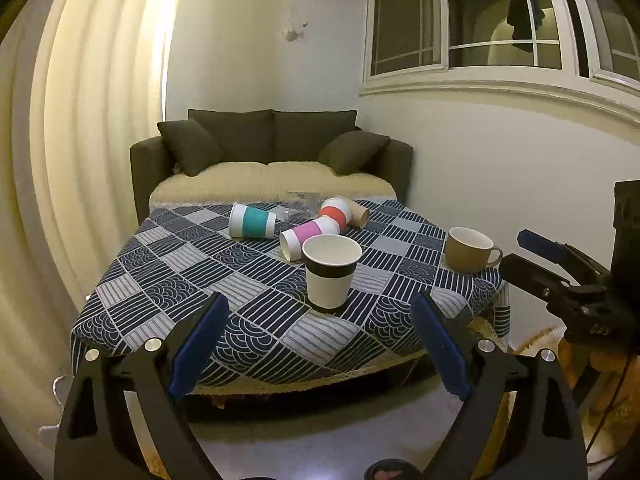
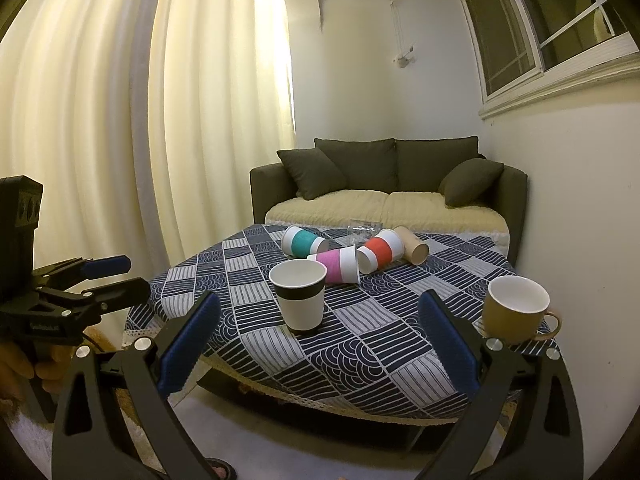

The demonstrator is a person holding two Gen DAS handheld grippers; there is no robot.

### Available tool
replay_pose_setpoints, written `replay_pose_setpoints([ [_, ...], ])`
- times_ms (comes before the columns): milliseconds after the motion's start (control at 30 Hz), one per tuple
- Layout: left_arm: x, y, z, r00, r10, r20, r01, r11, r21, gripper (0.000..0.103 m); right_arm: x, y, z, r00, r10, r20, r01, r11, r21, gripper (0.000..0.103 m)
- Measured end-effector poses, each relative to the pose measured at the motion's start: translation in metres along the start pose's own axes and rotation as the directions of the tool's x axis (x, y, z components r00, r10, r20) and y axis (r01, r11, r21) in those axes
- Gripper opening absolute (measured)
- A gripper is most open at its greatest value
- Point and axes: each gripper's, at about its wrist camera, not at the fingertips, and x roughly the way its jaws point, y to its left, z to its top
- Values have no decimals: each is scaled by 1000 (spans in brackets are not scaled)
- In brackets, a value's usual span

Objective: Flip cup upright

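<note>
Both grippers hang back off the near edge of the worktop (image 1: 128, 320), jaws spread wide and holding nothing: left gripper (image 1: 320, 344), right gripper (image 2: 320, 340). The black-banded cup (image 1: 331, 272) already stands upright near the middle, probably the flipped one (teal, pink and orange cups lie tipped farther back).

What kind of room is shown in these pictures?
Most likely a home living room: a sofa with cushions by the wall, curtains, a window, and a low table under a patterned cloth.
</note>
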Motion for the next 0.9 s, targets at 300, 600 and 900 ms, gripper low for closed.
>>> replay_pose_setpoints([
  [300, 0, -1, 0, 1000, 2, 3, -2, 1000, 0, 90, -1, 0, 1, 1000, 1, 9, -1, 1000, 1, 98],
  [600, 1, 0, 0, 1000, -1, -2, 1, 1000, -2, 90, 1, 1, 1, 1000, -1, 3, 1, 1000, 0, 98],
  [900, 3, 1, 0, 1000, 1, -13, -1, 1000, 0, 90, 2, 2, 0, 1000, -3, 0, 3, 1000, -1, 98],
])
